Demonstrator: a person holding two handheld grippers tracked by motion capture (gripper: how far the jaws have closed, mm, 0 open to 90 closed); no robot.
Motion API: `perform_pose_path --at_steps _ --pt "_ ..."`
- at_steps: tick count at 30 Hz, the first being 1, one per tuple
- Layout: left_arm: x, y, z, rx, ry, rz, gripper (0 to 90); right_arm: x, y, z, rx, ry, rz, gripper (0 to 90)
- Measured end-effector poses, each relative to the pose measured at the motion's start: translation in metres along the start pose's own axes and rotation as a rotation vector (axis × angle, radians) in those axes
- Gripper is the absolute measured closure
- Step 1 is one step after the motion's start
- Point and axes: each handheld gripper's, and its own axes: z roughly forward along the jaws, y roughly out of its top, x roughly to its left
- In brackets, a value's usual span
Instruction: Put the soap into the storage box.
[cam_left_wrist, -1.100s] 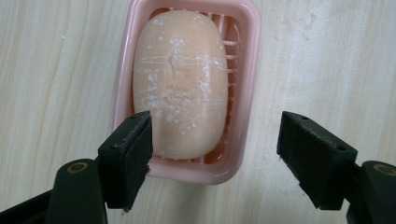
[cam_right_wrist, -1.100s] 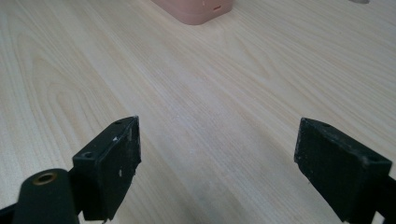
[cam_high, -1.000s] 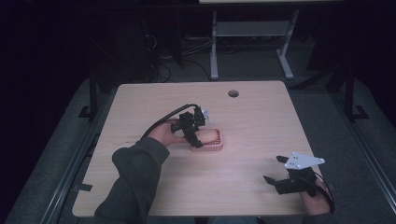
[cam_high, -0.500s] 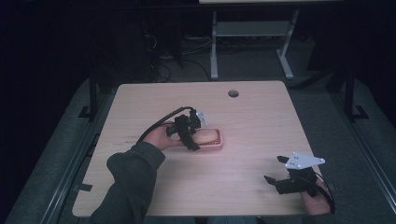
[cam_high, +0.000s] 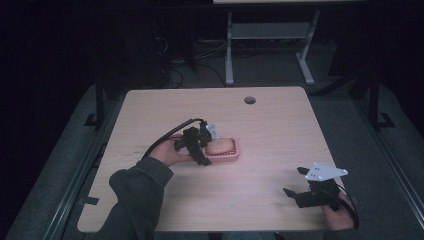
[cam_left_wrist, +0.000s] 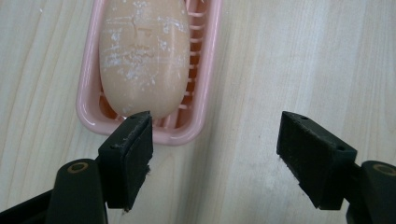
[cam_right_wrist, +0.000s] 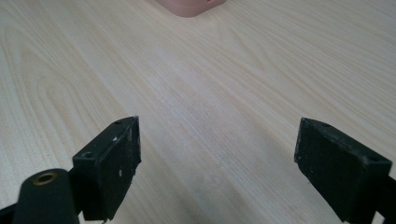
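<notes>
Soap bar (cam_left_wrist: 142, 56) is seen lying in pink dish (cam_left_wrist: 204, 84) near table (cam_high: 280, 130) ctr. L gripper (cam_left_wrist: 215, 154) is held just at dish's 9 o'clock end, jaws wide apart, nothing gripped. R gripper (cam_high: 300, 182) is held at table's 4 o'clock, jaws spread, empty.

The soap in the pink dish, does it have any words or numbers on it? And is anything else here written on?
Soap: a faint pressed mark near its top, too worn and blurred to read.
Pink dish: no words or numbers.
Table: no words, just wood grain.
Left gripper and right gripper: no labels to read, both open.
</notes>
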Motion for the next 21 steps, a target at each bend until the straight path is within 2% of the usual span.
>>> perform_pose_path --at_steps 7,10,17,21 --pt "-0.004 -0.009 -0.002 -0.01 0.0 -0.006 26.8 0.0 0.0 0.0 0.005 -0.004 0.007 14.1" --pt "-0.007 -0.011 -0.002 0.01 0.001 -0.002 26.9 0.0 -0.001 -0.001 0.005 -0.005 0.008 14.1" --pt "-0.012 -0.014 -0.007 0.005 0.01 0.002 26.9 0.0 -0.001 0.0 0.006 -0.005 0.008 14.1" --pt "-0.018 -0.02 -0.008 -0.021 0.011 0.005 26.9 0.001 -0.001 0.0 0.008 -0.008 0.008 14.1"
